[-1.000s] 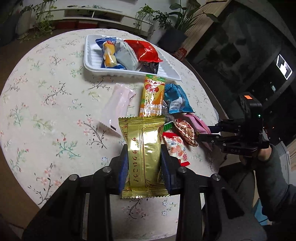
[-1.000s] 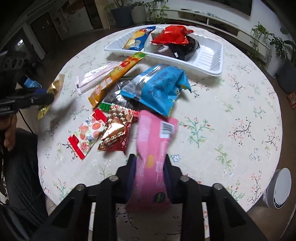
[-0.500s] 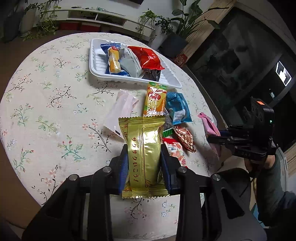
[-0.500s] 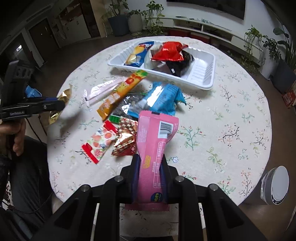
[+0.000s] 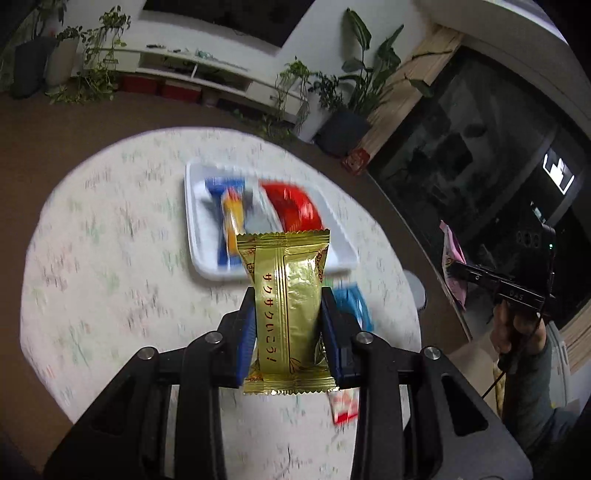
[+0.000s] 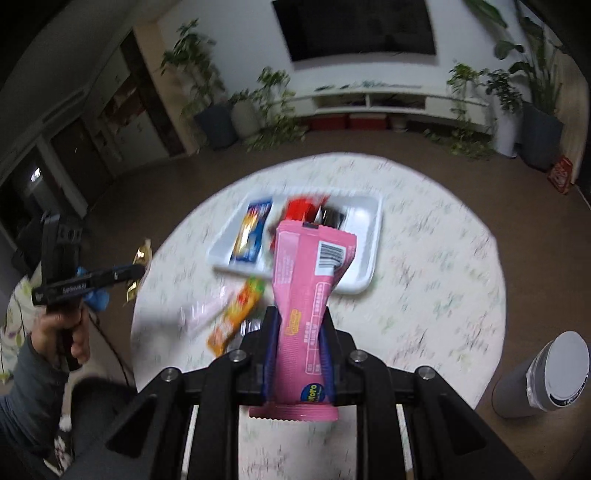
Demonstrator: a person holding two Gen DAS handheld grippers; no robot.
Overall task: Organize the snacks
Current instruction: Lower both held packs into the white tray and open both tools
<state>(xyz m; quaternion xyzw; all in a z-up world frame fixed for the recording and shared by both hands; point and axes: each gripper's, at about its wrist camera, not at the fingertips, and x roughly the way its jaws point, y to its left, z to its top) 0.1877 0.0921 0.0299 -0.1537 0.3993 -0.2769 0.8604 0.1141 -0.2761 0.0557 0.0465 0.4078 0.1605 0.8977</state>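
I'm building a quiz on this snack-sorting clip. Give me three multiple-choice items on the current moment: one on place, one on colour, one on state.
1. Where is the red packet?
A. in the white tray
B. on the floor
C. in a gripper

2. What colour is the packet in the right gripper?
A. green
B. pink
C. black

3. How is the gold packet held?
A. lying loose on the table
B. clamped in the left gripper
C. resting in the tray

Answers: 1 A, it lies inside the tray's rim; 2 B, the pink packet stands between the pads; 3 B, both pads press its sides.

Living room: television (image 6: 356,27), houseplants (image 5: 354,92).
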